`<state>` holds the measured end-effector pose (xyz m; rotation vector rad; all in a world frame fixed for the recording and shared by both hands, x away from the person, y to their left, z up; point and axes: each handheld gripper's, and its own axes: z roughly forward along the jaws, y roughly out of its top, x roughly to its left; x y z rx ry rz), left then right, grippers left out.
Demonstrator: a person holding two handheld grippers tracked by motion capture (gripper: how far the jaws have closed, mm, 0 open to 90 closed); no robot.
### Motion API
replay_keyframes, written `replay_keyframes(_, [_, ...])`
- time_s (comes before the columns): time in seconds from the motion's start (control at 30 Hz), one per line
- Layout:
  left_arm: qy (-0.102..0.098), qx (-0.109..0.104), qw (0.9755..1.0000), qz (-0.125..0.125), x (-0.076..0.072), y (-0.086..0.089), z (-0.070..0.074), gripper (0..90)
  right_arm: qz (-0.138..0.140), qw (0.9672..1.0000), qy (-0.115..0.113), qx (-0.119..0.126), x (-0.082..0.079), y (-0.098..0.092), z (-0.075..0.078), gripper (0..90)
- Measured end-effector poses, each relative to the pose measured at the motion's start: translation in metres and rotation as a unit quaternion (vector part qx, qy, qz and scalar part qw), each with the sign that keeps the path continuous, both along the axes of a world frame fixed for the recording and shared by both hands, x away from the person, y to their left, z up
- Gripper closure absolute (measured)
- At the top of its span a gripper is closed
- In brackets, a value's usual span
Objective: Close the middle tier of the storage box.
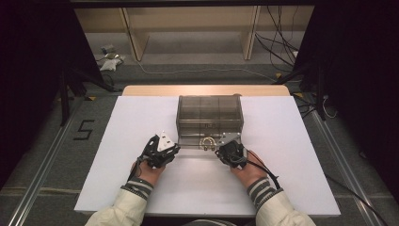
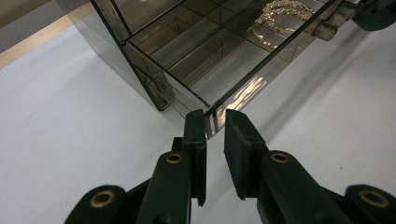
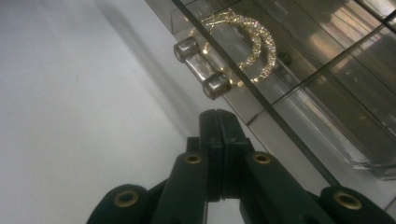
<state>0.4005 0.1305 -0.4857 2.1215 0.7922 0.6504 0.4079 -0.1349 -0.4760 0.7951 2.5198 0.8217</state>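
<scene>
The left tongs (image 2: 215, 128) clamp the front corner of the pulled-out drawer (image 2: 243, 91) of the smoky organiser box (image 1: 210, 113) on the worktop (image 1: 291, 165), the right tongs (image 3: 217, 122) are pressed together, empty, near its handle (image 3: 201, 65), and the gold hoop earrings (image 3: 250, 39) already lie inside, so likely only closing remains.

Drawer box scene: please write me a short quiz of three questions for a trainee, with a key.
1. True or false: the right gripper holds the drawer handle.
2. What lies in the open drawer? A) gold hoops B) a key C) coins
3. Fill in: the left gripper is shut on the drawer's front ____.
Key: 1 false, its jaws are shut with nothing between them, just short of the handle; 2 A; 3 corner.
</scene>
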Motion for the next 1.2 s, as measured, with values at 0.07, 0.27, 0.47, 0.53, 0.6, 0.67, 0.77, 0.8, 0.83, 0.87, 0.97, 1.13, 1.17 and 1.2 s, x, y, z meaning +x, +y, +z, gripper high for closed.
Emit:
replay_keyframes(0.07, [-0.001, 0.000, 1.0000, 0.001, 0.000, 0.000, 0.000, 78.0, -0.003, 1.0000, 0.002, 0.000, 0.001, 0.001, -0.001, 90.0])
replay_keyframes(0.27, [-0.011, 0.000, 0.9999, 0.003, -0.003, 0.000, 0.001, 72.9, -0.004, 1.0000, -0.005, 0.003, 0.004, 0.002, 0.000, 90.0])
replay_keyframes(0.47, [-0.014, -0.017, 0.9997, 0.006, -0.008, 0.009, 0.007, 64.8, -0.007, 0.9999, -0.013, 0.004, 0.006, 0.004, 0.003, 90.0])
replay_keyframes(0.53, [-0.017, -0.025, 0.9995, 0.008, -0.011, 0.012, 0.009, 62.5, -0.009, 0.9999, -0.014, 0.004, 0.008, 0.003, 0.003, 90.0])
replay_keyframes(0.6, [-0.019, -0.029, 0.9994, 0.009, -0.014, 0.015, 0.011, 59.9, -0.012, 0.9998, -0.015, 0.006, 0.010, 0.003, 0.004, 90.0])
replay_keyframes(0.67, [-0.018, -0.035, 0.9992, 0.007, -0.017, 0.019, 0.013, 57.9, -0.014, 0.9997, -0.018, 0.008, 0.011, 0.002, 0.005, 90.0])
replay_keyframes(0.77, [-0.019, -0.042, 0.9989, 0.007, -0.022, 0.024, 0.015, 55.4, -0.018, 0.9995, -0.024, 0.013, 0.013, 0.002, 0.008, 90.0])
replay_keyframes(0.8, [-0.020, -0.045, 0.9988, 0.006, -0.024, 0.026, 0.016, 54.6, -0.020, 0.9994, -0.024, 0.014, 0.014, 0.002, 0.009, 90.0])
replay_keyframes(0.83, [-0.020, -0.047, 0.9986, 0.006, -0.026, 0.027, 0.017, 53.7, -0.021, 0.9993, -0.026, 0.014, 0.014, 0.002, 0.010, 90.0])
replay_keyframes(0.87, [-0.021, -0.048, 0.9986, 0.005, -0.027, 0.029, 0.017, 53.8, -0.023, 0.9992, -0.027, 0.016, 0.015, 0.002, 0.010, 90.0])
replay_keyframes(0.97, [-0.022, -0.050, 0.9985, 0.010, -0.032, 0.035, 0.017, 53.7, -0.026, 0.9991, -0.029, 0.018, 0.018, 0.002, 0.011, 90.0])
replay_keyframes(1.13, [-0.015, -0.056, 0.9982, 0.015, -0.037, 0.047, 0.016, 50.8, -0.036, 0.9986, -0.031, 0.024, 0.023, 0.002, 0.010, 90.0])
replay_keyframes(1.17, [-0.015, -0.057, 0.9981, 0.016, -0.039, 0.048, 0.015, 50.6, -0.036, 0.9986, -0.032, 0.024, 0.024, 0.002, 0.010, 90.0])
replay_keyframes(1.2, [-0.015, -0.056, 0.9982, 0.015, -0.040, 0.050, 0.015, 50.2, -0.037, 0.9985, -0.031, 0.025, 0.025, 0.002, 0.010, 90.0])
